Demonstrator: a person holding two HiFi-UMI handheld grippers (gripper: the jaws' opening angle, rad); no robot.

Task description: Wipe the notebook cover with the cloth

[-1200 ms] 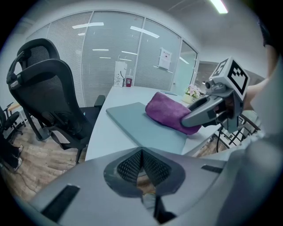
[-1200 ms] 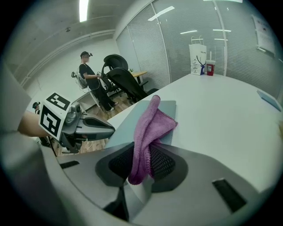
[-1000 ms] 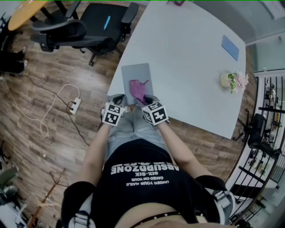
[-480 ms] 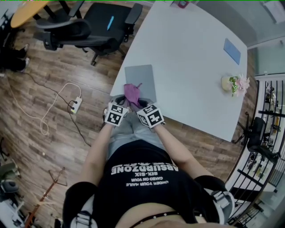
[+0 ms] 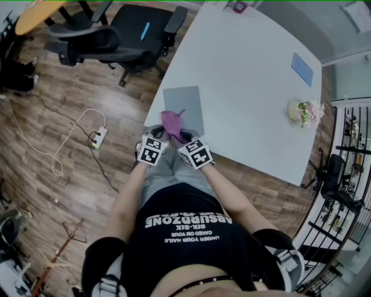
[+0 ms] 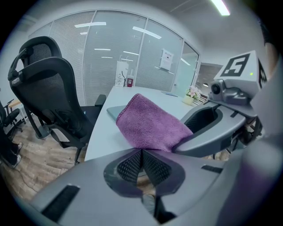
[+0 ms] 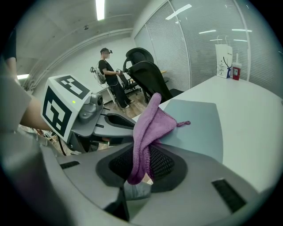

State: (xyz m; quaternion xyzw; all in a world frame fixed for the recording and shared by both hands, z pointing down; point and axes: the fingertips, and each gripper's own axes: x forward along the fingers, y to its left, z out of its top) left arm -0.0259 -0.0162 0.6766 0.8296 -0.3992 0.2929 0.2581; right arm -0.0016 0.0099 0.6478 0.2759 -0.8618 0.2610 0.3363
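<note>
now the right claw (image 7: 142,155), clamped on the soft purple cloth (image 7: 150,121), has it over the flat grey notebook (image 7: 196,126) by the white surface (image 7: 258,117) edge, left claw (image 6: 141,152) pinched together empty, so a hard drag could shove the unpinned notebook off.

This is looking like an office, likely a meeting area. A big white table (image 5: 255,87) is standing on a wood-look floor (image 5: 52,98), and black swivel chairs (image 5: 124,32) are sitting beside it. Glass partition walls (image 6: 110,57) with blinds are running along one side, a printed notice (image 6: 166,60) is hanging on the glass, and strip lights (image 7: 100,9) are glowing overhead. A power strip (image 5: 97,138) with its cable is lying on the floor, and a small pot of flowers (image 5: 304,108) is sitting on the table.
</note>
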